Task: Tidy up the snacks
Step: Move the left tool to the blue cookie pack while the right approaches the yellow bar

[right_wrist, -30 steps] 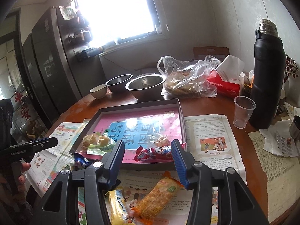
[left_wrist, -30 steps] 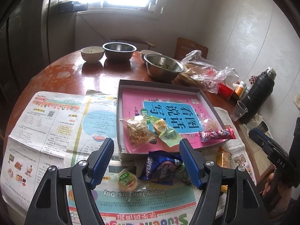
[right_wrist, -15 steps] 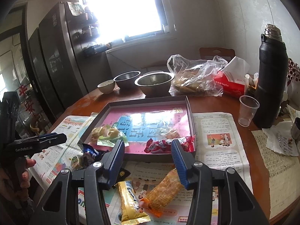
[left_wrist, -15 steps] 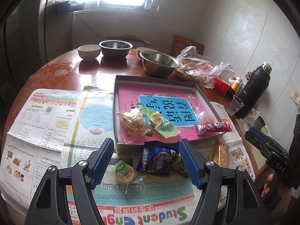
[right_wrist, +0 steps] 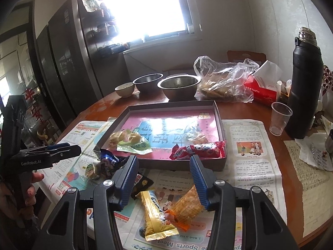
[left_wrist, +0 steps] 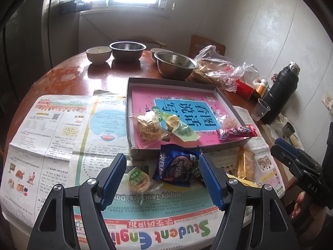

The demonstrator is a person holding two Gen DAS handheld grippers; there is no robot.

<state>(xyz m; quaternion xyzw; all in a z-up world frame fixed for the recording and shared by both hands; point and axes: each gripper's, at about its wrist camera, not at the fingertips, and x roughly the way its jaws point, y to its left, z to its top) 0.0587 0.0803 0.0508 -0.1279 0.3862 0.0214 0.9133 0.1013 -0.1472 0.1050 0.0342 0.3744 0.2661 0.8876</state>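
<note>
L gripper (left_wrist: 162, 167): jaws apart, nothing clamped, hovering over the newspaper (left_wrist: 62, 137). Between and just past the blue pads sits a dark blue cookie pack (left_wrist: 177, 165), lying against the near wall of the shallow box (left_wrist: 179, 82); pads don't touch it. Just left of it, a small round biscuit w/ green label (left_wrist: 138, 179), flat on the paper.

R gripper (right_wrist: 163, 169): jaws part open, narrower than the L, also gripping nothing. Below them on the paper lie a yellow bar wrapper (right_wrist: 155, 216) and an orange cracker pack (right_wrist: 188, 205), ends overlapping; the cracker pack runs under the right pad, contact unclear. A small dark wrapper (right_wrist: 142, 182) lies by the left pad.

Box holds a pink booklet w/ blue panel, and on it: a clear pack of brownish crisps (left_wrist: 148, 128) near left, a green-wrapped pastry (left_wrist: 180, 126) beside it, a clear-wrapped snack (left_wrist: 229, 121) to the right, and a red bar (right_wrist: 198, 150) resting across the box's near right corner.

Beyond the box: two steel bowls (left_wrist: 177, 64), a small ceramic bowl (left_wrist: 98, 54), a plastic bag of food (right_wrist: 224, 79), red tissue box (right_wrist: 260, 89). Far right: plastic cup (right_wrist: 280, 120), black flask (right_wrist: 305, 83). All on a round red-brown table (left_wrist: 68, 77).
</note>
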